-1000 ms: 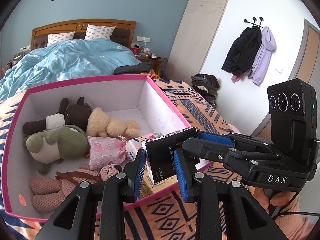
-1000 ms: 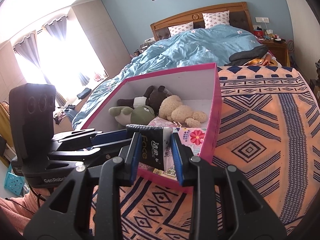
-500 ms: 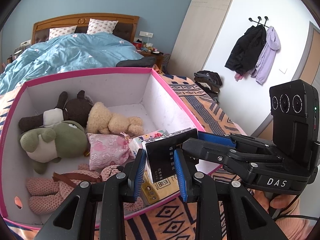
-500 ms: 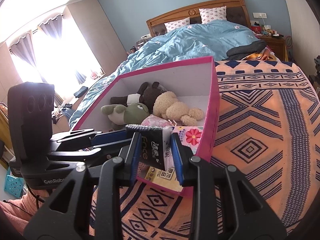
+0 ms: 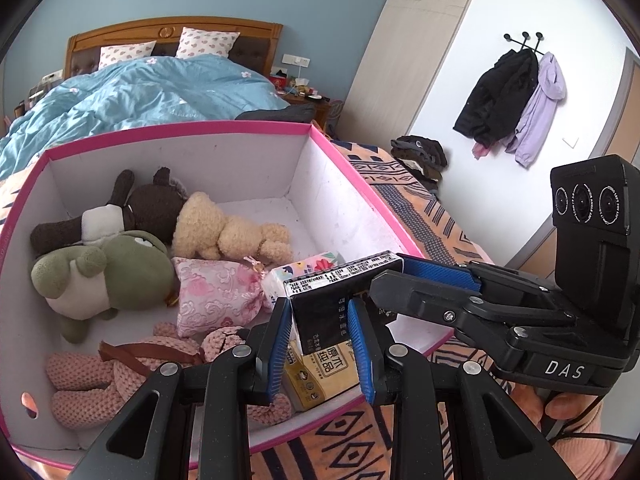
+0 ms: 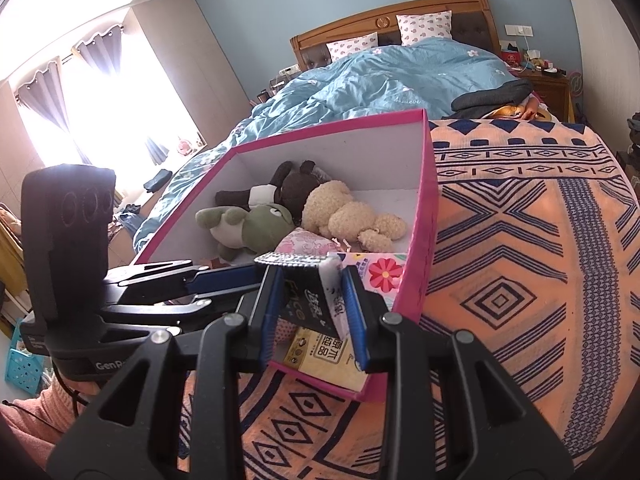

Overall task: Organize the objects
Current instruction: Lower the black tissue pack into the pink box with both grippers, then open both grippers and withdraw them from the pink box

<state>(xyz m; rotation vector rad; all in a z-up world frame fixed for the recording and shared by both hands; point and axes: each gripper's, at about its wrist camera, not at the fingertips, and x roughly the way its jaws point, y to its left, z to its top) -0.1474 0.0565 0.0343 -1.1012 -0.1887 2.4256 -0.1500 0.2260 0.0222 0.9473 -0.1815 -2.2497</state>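
A pink-rimmed white box (image 5: 352, 164) (image 6: 426, 216) sits on the patterned bed cover. Both grippers hold one black tissue pack (image 5: 332, 312) (image 6: 308, 300) over the box's near right corner. My left gripper (image 5: 320, 340) is shut on one end. My right gripper (image 6: 310, 320) is shut on the other end and shows in the left wrist view (image 5: 420, 280). In the box lie a yellow tissue pack (image 5: 324, 372), a floral tissue pack (image 5: 308, 270), a pink pouch (image 5: 212, 296), a cream bear (image 5: 228, 232), a green plush (image 5: 104, 276), a brown plush (image 5: 152, 208) and a pink knitted doll (image 5: 120, 372).
The orange and navy patterned cover (image 6: 520, 260) spreads to the right of the box. A blue duvet (image 5: 140, 96) and pillows lie behind it. Coats (image 5: 516, 96) hang on the far wall. A pile of clothes (image 5: 420, 152) lies beyond the bed edge.
Both grippers have carried the black tissue pack forward and over the box's near corner. The yellow pack beneath it shows more. Both grips are unchanged.
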